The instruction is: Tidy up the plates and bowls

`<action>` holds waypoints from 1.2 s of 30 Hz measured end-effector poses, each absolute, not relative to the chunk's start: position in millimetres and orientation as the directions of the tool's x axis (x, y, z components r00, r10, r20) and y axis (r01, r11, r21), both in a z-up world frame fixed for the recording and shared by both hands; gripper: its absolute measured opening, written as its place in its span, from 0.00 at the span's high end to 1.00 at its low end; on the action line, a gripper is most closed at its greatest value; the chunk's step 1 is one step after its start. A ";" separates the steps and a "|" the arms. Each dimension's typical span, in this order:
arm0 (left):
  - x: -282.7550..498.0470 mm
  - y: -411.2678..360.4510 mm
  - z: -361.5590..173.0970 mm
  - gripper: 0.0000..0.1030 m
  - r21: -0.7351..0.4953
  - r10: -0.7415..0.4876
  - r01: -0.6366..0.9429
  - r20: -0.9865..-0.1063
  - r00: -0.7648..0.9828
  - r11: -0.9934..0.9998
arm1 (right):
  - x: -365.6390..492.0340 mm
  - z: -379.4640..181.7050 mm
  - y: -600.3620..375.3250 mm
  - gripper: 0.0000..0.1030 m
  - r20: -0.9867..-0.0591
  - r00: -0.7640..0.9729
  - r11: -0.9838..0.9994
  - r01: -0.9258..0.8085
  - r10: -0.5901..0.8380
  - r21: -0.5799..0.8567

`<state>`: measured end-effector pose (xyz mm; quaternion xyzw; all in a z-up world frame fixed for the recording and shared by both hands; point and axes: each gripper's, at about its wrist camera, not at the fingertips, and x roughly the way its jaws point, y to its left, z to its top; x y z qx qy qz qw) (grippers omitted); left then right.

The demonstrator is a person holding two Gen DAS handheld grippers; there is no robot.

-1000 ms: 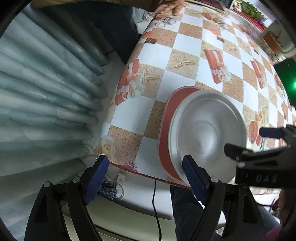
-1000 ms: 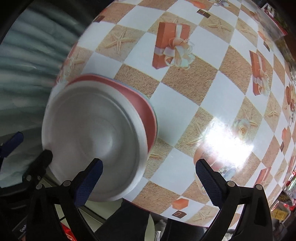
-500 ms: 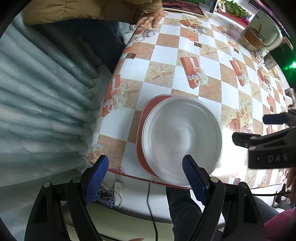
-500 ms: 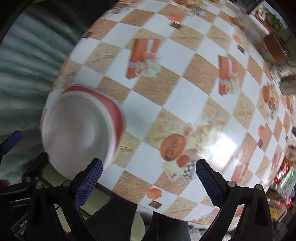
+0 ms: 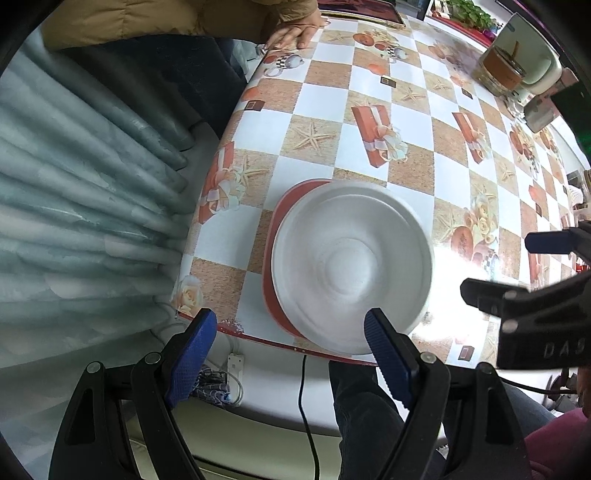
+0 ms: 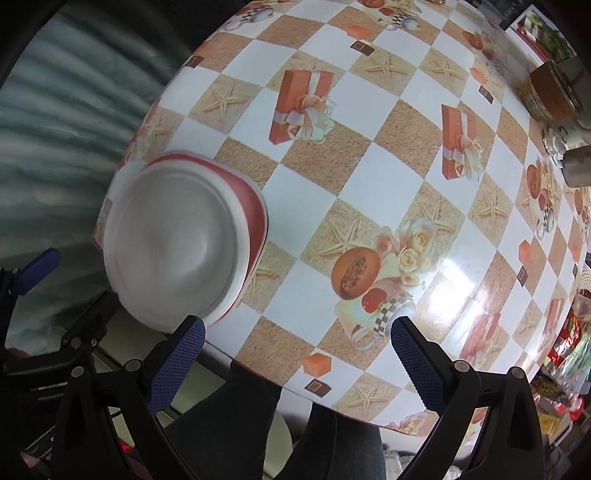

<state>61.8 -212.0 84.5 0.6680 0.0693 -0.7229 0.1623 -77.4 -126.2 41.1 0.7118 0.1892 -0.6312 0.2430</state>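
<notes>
A white plate (image 5: 351,273) sits stacked on a red plate (image 5: 275,236) at the near corner of the desk (image 5: 373,92), close to the edge nearest the person. The red rim shows only along the side of the stack toward the curtain (image 5: 74,177); from the right wrist view the same stack (image 6: 173,243) lies at the left, its near rim appearing to reach past the desk edge.

Compared with a second ago, both cameras now look down on the stack from farther off, and more of the checkered cloth is in sight. The left hand-held gripper (image 5: 291,354) hovers short of the stack with its jaws wide apart and nothing between them. The right hand-held gripper (image 6: 295,365) is likewise spread wide and holds nothing; it points at bare cloth beside the stack. The plates themselves look to be in the same spot as before.

That suggests the stacking step is finished and both tools have let go and drawn back. No bowl can be seen in either view, so what is left of the sorting cannot be told. A jar (image 6: 550,92) stands far across the desk, and another person's hand (image 5: 295,35) rests on its far edge.
</notes>
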 end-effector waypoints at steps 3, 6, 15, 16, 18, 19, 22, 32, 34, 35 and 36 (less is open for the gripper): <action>58.6 -211.2 88.9 0.18 0.125 -0.155 0.322 -0.986 -0.068 -0.938 | -75.0 39.2 -122.6 0.02 -0.992 0.120 -0.809 0.580 -0.028 0.093; 57.9 -210.7 89.7 0.18 0.114 -0.147 0.328 -0.986 -0.078 -0.938 | -77.9 45.3 -120.9 0.02 -0.995 0.097 -0.816 0.571 -0.038 0.087; 61.7 -210.7 83.4 0.18 0.132 -0.158 0.330 -0.986 -0.054 -0.935 | -88.0 53.5 -126.9 0.02 -0.995 0.076 -0.829 0.552 -0.063 0.095; 62.5 -209.9 81.4 0.18 0.139 -0.162 0.325 -0.986 -0.044 -0.935 | -88.6 52.8 -129.7 0.02 -0.994 0.086 -0.830 0.547 -0.069 0.105; 64.9 -207.0 76.1 0.18 0.152 -0.165 0.308 -0.986 -0.015 -0.939 | -87.2 50.0 -135.6 0.02 -0.992 0.103 -0.825 0.553 -0.072 0.117; 66.2 -205.7 74.2 0.18 0.151 -0.160 0.301 -0.987 -0.006 -0.942 | -84.9 48.1 -138.4 0.02 -0.992 0.107 -0.818 0.564 -0.063 0.113; 69.7 -204.1 72.6 0.18 0.135 -0.144 0.305 -0.990 -0.005 -0.943 | -79.9 43.4 -140.9 0.02 -0.990 0.129 -0.808 0.577 -0.053 0.118; 66.5 -202.1 74.1 0.18 0.134 -0.143 0.291 -0.990 -0.011 -0.947 | -82.0 42.5 -136.6 0.02 -0.989 0.139 -0.826 0.551 -0.048 0.118; 65.7 -201.0 74.0 0.18 0.134 -0.143 0.285 -0.990 -0.011 -0.949 | -82.7 43.1 -136.4 0.02 -0.989 0.139 -0.829 0.547 -0.050 0.119; 65.4 -200.7 73.8 0.18 0.135 -0.144 0.282 -0.990 -0.011 -0.950 | -82.7 43.1 -136.7 0.02 -0.989 0.140 -0.829 0.546 -0.050 0.119; 65.1 -200.6 73.3 0.18 0.135 -0.144 0.282 -0.990 -0.010 -0.950 | -82.7 43.0 -136.7 0.02 -0.989 0.141 -0.831 0.544 -0.050 0.119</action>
